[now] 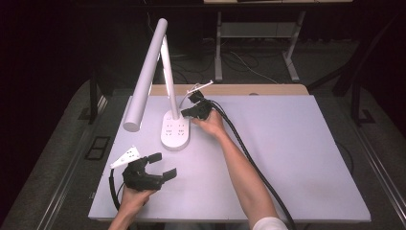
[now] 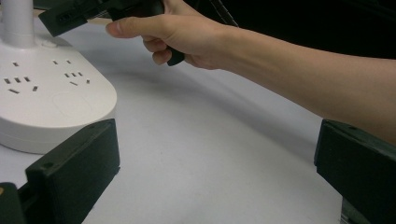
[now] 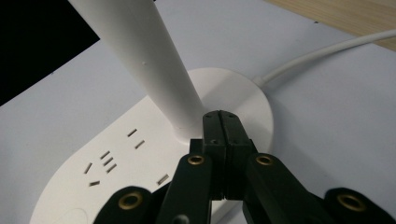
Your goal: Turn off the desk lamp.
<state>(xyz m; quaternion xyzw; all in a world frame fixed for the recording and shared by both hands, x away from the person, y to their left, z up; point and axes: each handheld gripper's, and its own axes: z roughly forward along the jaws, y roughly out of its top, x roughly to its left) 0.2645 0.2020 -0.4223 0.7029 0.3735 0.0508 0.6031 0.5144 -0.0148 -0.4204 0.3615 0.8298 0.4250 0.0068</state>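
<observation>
A white desk lamp stands at the table's back left. Its oval base (image 1: 174, 132) has plug sockets in its top, and its long head (image 1: 146, 72) leans out to the left. My right gripper (image 1: 184, 113) is shut with nothing between its jaws. In the right gripper view its tips (image 3: 220, 116) sit at the foot of the lamp stem (image 3: 144, 65), over the base (image 3: 116, 154); whether they touch it I cannot tell. My left gripper (image 1: 163, 165) rests open near the front left, jaws wide apart (image 2: 217, 135), pointing at the base (image 2: 46, 93) and the right gripper (image 2: 51, 21).
The lamp's white cord (image 3: 327, 51) runs off the base toward the wooden back edge (image 1: 268, 89). A thick black cable (image 1: 249, 153) trails from the right gripper along the forearm to the front edge. The pale table top (image 1: 297, 153) spreads to the right.
</observation>
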